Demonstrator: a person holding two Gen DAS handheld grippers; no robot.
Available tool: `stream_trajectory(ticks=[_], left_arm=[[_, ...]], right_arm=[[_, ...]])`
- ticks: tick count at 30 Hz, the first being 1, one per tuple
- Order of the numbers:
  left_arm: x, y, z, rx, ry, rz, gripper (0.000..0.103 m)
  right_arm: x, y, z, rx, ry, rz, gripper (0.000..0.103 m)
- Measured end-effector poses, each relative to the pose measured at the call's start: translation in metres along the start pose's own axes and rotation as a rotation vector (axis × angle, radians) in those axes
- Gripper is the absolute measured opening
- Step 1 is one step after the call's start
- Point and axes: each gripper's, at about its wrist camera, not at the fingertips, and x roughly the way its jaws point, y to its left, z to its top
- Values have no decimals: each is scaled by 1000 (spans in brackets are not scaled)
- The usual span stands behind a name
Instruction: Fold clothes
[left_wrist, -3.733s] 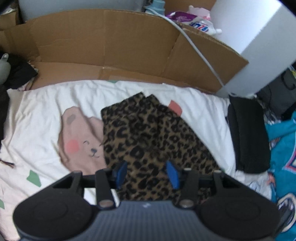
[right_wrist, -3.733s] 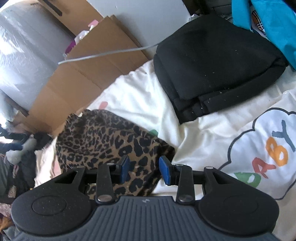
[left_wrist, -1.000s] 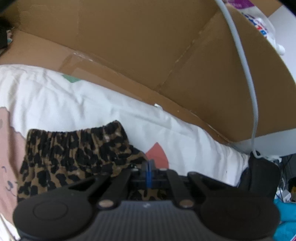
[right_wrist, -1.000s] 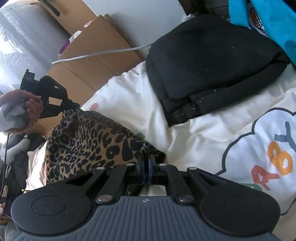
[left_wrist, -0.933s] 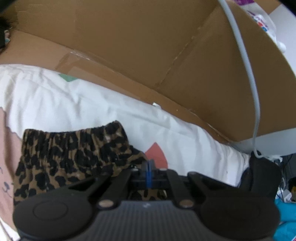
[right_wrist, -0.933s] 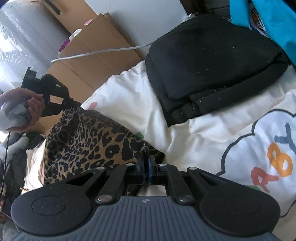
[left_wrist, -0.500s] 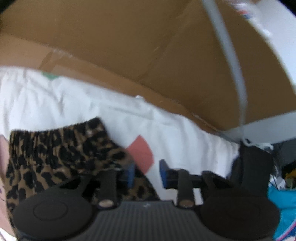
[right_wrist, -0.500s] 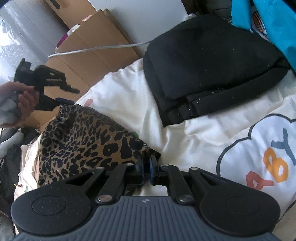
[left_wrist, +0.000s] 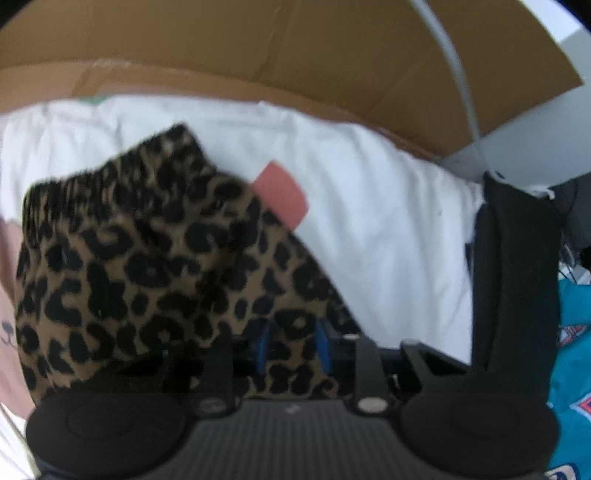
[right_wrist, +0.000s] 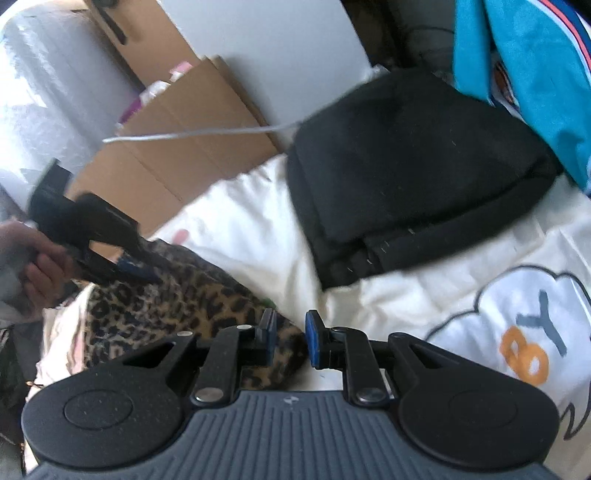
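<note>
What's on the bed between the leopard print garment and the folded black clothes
Nothing but bare white blanket separates the leopard print garment from the folded black clothes, seen in the right wrist view; the left wrist view shows the same.

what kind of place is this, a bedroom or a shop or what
Probably a bedroom or spare room at home: clothes lie on a white printed blanket, with leopard-print shorts, a folded black garment and flattened cardboard propped behind.
</note>
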Motion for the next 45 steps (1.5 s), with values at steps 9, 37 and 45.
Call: stream_trajectory(ticks=[9, 37, 45], left_arm=[[27, -9, 0, 29, -2, 10, 14], [3, -31, 25, 42, -17, -31, 36], [28, -31, 14, -6, 32, 34, 29]], right_arm=[[25, 33, -14, -93, 108, 47, 18], [57, 9, -14, 27, 140, -60, 5], [54, 5, -16, 46, 141, -45, 5]])
